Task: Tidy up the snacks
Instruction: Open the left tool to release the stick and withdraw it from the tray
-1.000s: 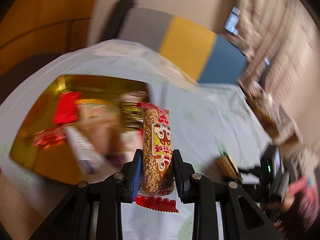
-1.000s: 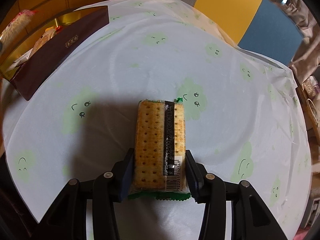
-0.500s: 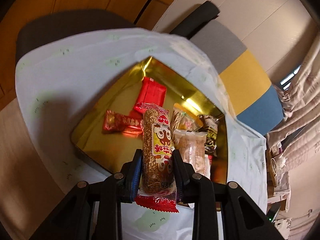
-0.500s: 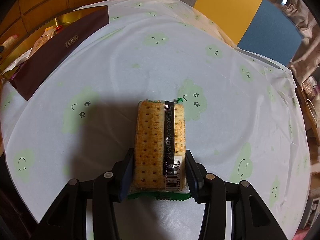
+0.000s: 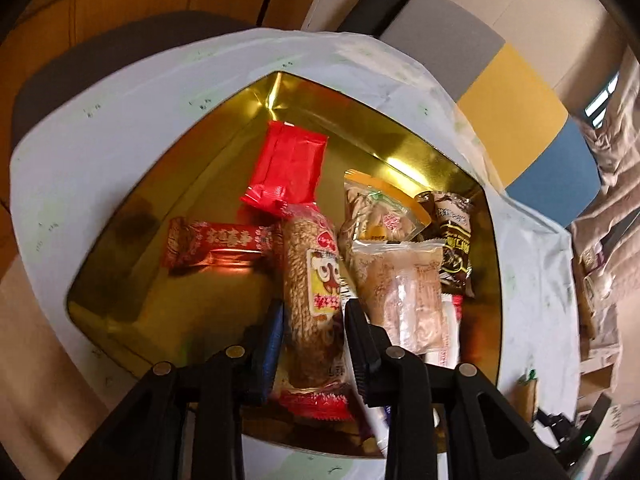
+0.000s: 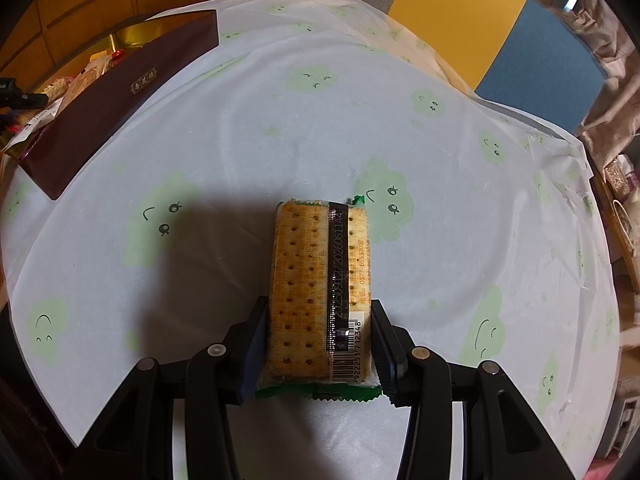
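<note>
My left gripper (image 5: 314, 312) is shut on a puffed-rice bar in a clear wrapper with red ends (image 5: 312, 288) and holds it over the gold tin (image 5: 120, 264). The tin holds several snacks: a red packet (image 5: 288, 164), a red bar (image 5: 216, 242), a yellow-edged pack (image 5: 380, 212), a clear pack of pale wafers (image 5: 404, 292) and a brown pack (image 5: 454, 248). My right gripper (image 6: 318, 320) is shut on a cracker pack with green ends (image 6: 316, 280), just above the tablecloth (image 6: 440, 208).
The table wears a white cloth with green smiley clouds. The tin, with its dark maroon side wall (image 6: 116, 100), stands at the far left in the right wrist view. A grey, yellow and blue panel (image 6: 460, 12) stands behind the table. Cluttered shelves (image 5: 600, 272) lie at the right.
My left gripper has swung with the rice bar from over the tablecloth to low over the gold tin, closer to the snacks. My right gripper and the cracker pack have not moved.
</note>
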{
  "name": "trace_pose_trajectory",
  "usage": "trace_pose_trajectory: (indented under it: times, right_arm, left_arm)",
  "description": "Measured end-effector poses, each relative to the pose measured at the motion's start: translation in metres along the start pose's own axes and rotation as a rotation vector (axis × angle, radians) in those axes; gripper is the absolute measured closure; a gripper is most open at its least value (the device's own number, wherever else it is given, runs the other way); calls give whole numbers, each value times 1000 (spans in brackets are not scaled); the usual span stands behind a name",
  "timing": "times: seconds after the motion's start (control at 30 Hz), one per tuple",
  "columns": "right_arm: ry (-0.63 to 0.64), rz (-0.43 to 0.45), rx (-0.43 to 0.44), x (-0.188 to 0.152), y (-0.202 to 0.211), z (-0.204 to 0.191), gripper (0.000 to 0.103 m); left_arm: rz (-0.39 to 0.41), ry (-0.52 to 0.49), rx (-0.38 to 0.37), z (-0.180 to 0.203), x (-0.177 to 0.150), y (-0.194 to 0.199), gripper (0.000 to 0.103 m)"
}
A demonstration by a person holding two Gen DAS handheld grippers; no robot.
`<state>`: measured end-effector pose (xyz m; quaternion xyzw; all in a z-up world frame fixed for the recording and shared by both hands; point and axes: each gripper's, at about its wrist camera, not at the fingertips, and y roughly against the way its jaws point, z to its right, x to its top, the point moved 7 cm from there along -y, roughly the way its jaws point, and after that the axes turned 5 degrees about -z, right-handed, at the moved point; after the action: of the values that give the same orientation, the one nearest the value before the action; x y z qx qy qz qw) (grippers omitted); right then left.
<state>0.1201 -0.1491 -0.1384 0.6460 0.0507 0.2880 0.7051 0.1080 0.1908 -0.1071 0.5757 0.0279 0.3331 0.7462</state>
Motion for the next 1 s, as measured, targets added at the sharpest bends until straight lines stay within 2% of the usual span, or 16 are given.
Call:
trace_pose_trajectory:
  times: [0.23,0.4,0.53,0.7,1.0]
  right_arm:
    - [1,-1,-4,0,0,0,55]
    - [2,-1,-8,1,0,0,55]
    - [5,0,-13,0,0,-1,55]
    - [16,1,-24,0,1,-3,56]
    - [8,0,-25,0,1,0,55]
  left_arm:
    - [22,-32,12,-4,-2,9,71]
    - [46,-103,5,14,-5,16,71]
    - [57,-115,12,21,-11,17,71]
    - [90,-165,53,27,-17,23,71]
    - [114,-184,62,29,-23,33,71]
